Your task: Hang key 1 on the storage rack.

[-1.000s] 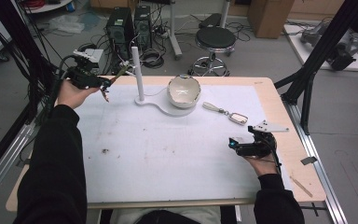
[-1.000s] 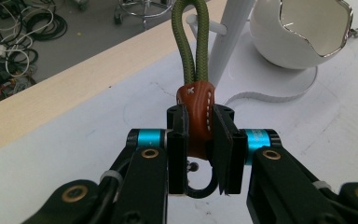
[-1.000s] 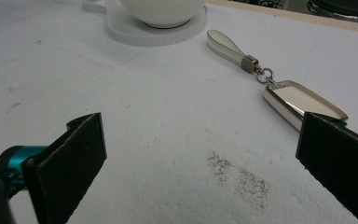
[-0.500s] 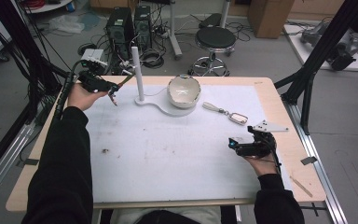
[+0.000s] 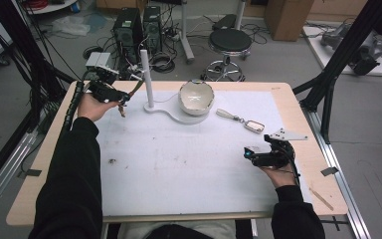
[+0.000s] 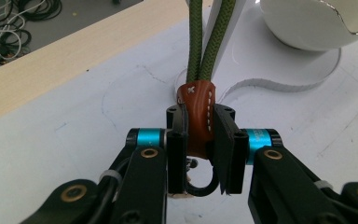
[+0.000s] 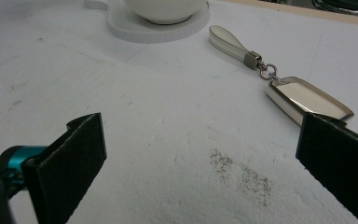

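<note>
progress so far: green cord keychain (image 6: 200,107) picked up and pinched by its brown leather tab between the pressed-in jaws of the left gripper (image 6: 199,140), carried at the far left of the table (image 5: 45,164), just beside the white post (image 5: 146,74) of the stand. judging by the loop (image 6: 207,42) pointing up at that post, likely meant for hanging there; not yet over the top. near the person, right gripper (image 7: 200,158) resting low on the white mat (image 5: 179,169) with jaws spread wide, holding nothing. a little beyond it, silver keychain (image 7: 307,100) with its white strap (image 7: 228,42) lying flat on the mat, untouched, apparently left for later. farther on, white bowl (image 5: 196,97) sitting on the stand's round base.

hard to make out: top of the cord loop cut off in the left gripper view, so impossible to tell how close to the post tip. dark metal ring (image 6: 200,186) below the tab half hidden behind the jaws. bowl's inside unclear. dark specks on the mat, nature unknown.
</note>
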Tool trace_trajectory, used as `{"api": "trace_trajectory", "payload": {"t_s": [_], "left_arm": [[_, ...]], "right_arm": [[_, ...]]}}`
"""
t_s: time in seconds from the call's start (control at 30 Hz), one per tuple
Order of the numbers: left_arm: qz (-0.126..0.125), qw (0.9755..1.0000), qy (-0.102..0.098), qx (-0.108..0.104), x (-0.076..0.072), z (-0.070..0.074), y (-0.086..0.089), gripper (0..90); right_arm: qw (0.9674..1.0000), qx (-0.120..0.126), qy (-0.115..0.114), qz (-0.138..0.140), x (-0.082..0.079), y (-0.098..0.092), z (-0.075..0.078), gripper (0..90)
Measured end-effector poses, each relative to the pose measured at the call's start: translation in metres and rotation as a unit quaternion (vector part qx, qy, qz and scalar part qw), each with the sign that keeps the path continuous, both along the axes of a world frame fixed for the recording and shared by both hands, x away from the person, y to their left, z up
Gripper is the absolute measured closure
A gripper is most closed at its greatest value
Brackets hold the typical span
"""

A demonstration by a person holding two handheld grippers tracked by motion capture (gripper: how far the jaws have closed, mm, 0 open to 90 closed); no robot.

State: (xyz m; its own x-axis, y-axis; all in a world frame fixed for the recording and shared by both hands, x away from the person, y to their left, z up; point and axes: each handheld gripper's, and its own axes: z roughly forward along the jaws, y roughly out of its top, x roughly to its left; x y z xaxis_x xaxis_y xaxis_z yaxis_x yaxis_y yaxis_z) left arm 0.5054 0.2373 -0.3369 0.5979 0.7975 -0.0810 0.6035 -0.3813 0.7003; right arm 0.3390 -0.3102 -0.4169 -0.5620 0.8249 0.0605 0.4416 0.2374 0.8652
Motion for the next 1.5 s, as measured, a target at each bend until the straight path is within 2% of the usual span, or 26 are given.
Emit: {"api": "trace_trajectory", "payload": {"t_s": [0.03,0.07,0.1,0.13,0.2,0.27,0.43,0.47,0.53,0.6,0.7,0.83,1.07,1.17,1.5], "left_arm": [[-0.003,0.9999,0.004,-0.011,0.0,0.0,0.001,72.3],[-0.003,0.9999,0.004,-0.011,0.0,0.0,0.001,68.4],[-0.009,0.9996,0.007,-0.024,0.0,0.001,0.004,68.4],[-0.007,0.9996,0.005,-0.026,0.0,0.002,0.005,60.2],[-0.002,0.9995,0.005,-0.032,-0.001,0.005,0.008,56.1],[-0.002,0.9986,0.013,-0.051,-0.001,0.006,0.011,49.0],[0.003,0.9986,0.01,-0.052,-0.006,0.012,0.014,33.4],[0.001,0.9987,0.009,-0.05,-0.006,0.012,0.014,27.7],[0.004,0.9989,0.002,-0.047,-0.009,0.014,0.013,26.4],[0.006,0.9987,-0.003,-0.051,-0.011,0.014,0.014,20.6],[0.014,0.9984,-0.002,-0.055,-0.014,0.011,0.019,17.8],[0.024,0.9982,-0.004,-0.054,-0.018,0.005,0.025,8.9],[0.027,0.9979,-0.012,-0.057,-0.023,0.003,0.03,6.1],[0.027,0.9981,-0.011,-0.055,-0.026,0.003,0.03,1.7],[0.017,0.9984,-0.022,-0.05,-0.039,0.001,0.028,1.7]], "right_arm": [[1.0,0.0,0.0,0.0,0.0,0.0,0.0,0.6],[1.0,0.0,0.0,0.0,0.0,0.0,0.0,0.6],[1.0,0.001,0.0,0.0,0.0,0.0,0.0,0.6],[1.0,0.0,0.001,0.0,0.0,0.0,0.0,0.6],[1.0,0.001,0.001,-0.001,0.0,-0.001,0.0,0.6],[1.0,0.001,0.002,-0.002,0.0,-0.001,0.0,0.6],[1.0,-0.003,0.003,-0.004,-0.001,-0.002,0.0,0.6],[1.0,-0.002,0.004,-0.005,-0.001,-0.003,0.0,0.6],[1.0,-0.003,0.002,-0.004,-0.001,-0.003,0.001,0.6],[1.0,-0.003,0.002,-0.004,-0.001,-0.003,0.001,0.6],[1.0,-0.002,0.006,-0.005,-0.001,-0.003,0.001,0.6],[0.9999,-0.002,0.011,-0.007,-0.001,-0.003,0.0,0.6],[0.9999,-0.004,0.014,-0.006,0.0,-0.003,0.0,0.6],[0.9998,-0.005,0.016,-0.007,0.0,-0.003,0.0,0.6],[0.9998,-0.008,0.015,-0.005,0.0,-0.003,0.0,0.6]]}}
